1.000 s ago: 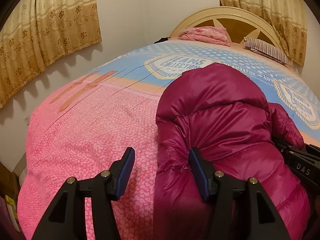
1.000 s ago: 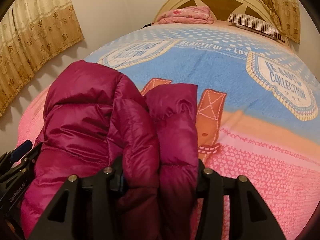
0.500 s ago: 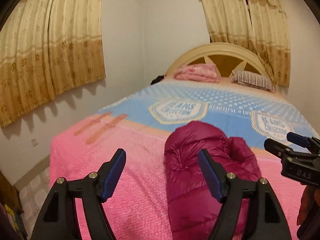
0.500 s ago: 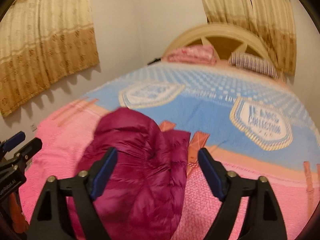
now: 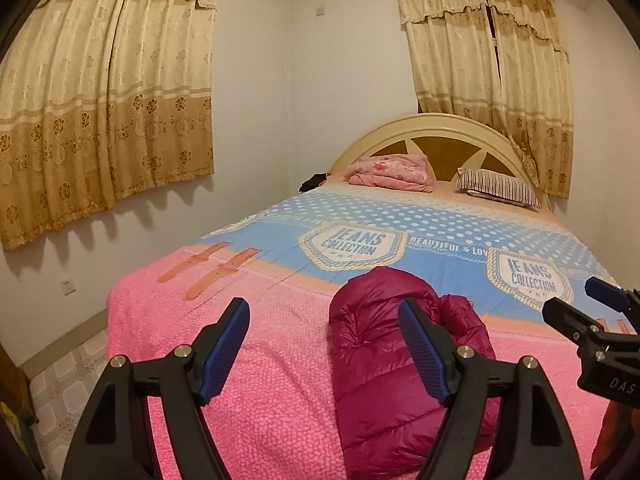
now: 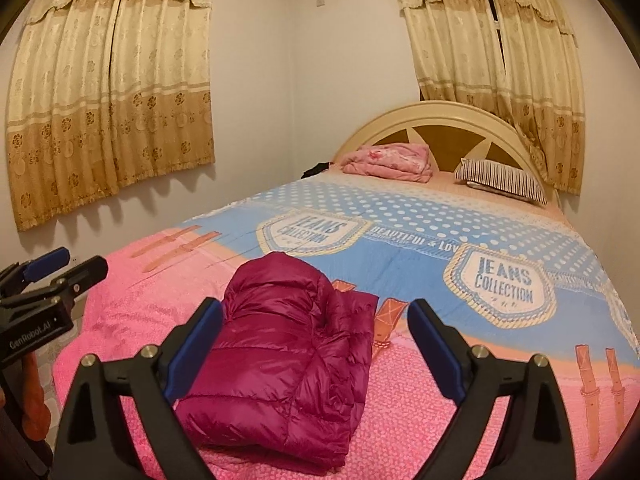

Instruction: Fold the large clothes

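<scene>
A magenta puffer jacket [image 5: 384,364] lies folded in a compact bundle on the pink foot end of the bed [image 5: 260,360]; it also shows in the right wrist view [image 6: 288,352]. My left gripper [image 5: 324,344] is open and empty, raised above and behind the bundle's left side. My right gripper [image 6: 316,348] is open and empty, raised above and behind the bundle. The right gripper shows at the right edge of the left wrist view [image 5: 592,320]. The left gripper shows at the left edge of the right wrist view [image 6: 52,272].
The bed has a pink and blue printed cover [image 6: 420,240]. A folded pink blanket [image 6: 388,162] and a striped pillow [image 6: 500,180] lie by the headboard [image 6: 444,120]. Curtains [image 6: 112,92] hang on the left and back walls. Tiled floor [image 5: 68,376] lies left of the bed.
My right gripper opened and let go of the jacket. Both grippers pulled back and up from the bundle, which now lies alone on the bed.
</scene>
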The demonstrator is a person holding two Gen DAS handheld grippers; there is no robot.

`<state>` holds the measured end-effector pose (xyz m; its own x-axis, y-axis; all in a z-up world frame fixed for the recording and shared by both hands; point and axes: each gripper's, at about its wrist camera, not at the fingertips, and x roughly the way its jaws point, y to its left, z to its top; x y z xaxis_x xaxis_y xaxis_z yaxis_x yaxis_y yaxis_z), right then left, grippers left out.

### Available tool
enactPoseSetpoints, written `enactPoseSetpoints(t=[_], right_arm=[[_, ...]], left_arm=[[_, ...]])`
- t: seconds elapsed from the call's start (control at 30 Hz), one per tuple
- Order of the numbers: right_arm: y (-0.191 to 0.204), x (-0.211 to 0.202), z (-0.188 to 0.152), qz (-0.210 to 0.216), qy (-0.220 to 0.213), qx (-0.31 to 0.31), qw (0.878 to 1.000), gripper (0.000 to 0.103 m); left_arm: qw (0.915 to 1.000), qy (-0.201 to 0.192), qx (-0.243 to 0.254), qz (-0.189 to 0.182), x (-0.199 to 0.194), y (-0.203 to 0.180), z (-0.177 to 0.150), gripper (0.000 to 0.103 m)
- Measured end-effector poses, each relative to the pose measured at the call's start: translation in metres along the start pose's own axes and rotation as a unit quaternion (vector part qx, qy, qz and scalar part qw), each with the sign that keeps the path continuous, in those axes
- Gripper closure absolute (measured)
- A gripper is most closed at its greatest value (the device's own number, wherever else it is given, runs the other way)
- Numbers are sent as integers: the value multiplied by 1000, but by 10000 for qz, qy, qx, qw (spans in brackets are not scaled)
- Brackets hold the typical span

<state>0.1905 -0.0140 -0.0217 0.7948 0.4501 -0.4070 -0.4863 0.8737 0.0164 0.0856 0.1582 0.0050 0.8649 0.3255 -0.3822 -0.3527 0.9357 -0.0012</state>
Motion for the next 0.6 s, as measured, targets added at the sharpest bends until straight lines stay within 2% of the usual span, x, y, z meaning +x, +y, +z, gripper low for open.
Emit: enactPoseSetpoints(t=[0.6], right_arm=[[-1, -12, -10, 3, -71, 31, 10000, 7]], left_arm=[[10000, -38, 30, -82, -4, -6, 0, 25]])
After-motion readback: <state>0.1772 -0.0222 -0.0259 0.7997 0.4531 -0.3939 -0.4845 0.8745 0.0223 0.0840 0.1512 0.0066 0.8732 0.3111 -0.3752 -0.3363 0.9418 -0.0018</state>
